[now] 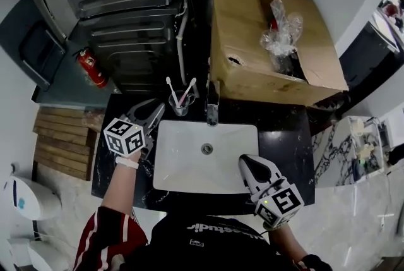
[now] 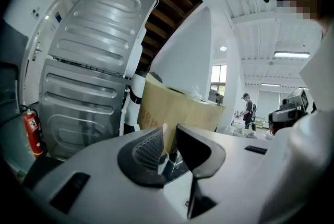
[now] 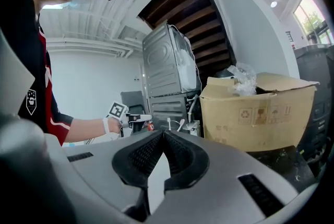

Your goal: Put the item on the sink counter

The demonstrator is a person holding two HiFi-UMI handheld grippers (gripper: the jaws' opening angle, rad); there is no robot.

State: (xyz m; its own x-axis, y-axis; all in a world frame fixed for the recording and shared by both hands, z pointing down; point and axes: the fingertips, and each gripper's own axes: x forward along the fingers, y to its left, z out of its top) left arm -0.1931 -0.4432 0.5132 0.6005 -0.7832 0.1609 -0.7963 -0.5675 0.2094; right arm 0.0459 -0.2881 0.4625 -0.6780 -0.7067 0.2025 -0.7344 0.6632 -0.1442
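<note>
A clear glass cup (image 1: 179, 106) with two toothbrushes (image 1: 190, 86) stands on the black sink counter (image 1: 285, 148), behind the back left corner of the white basin (image 1: 183, 165). My left gripper (image 1: 158, 110) is just left of the cup. In the left gripper view its jaws (image 2: 169, 132) stand a little apart, with the cup's rim (image 2: 162, 160) and a toothbrush stem in the gap below them, and the pads are not pressing on either. My right gripper (image 1: 247, 163) is over the basin's front right edge, shut and empty (image 3: 163, 134).
The faucet (image 1: 212, 109) rises behind the basin, right of the cup. An opened cardboard box (image 1: 252, 55) with crumpled plastic stands behind the counter. A grey metal appliance (image 1: 120, 4) and a red fire extinguisher (image 1: 92, 69) are at the back left.
</note>
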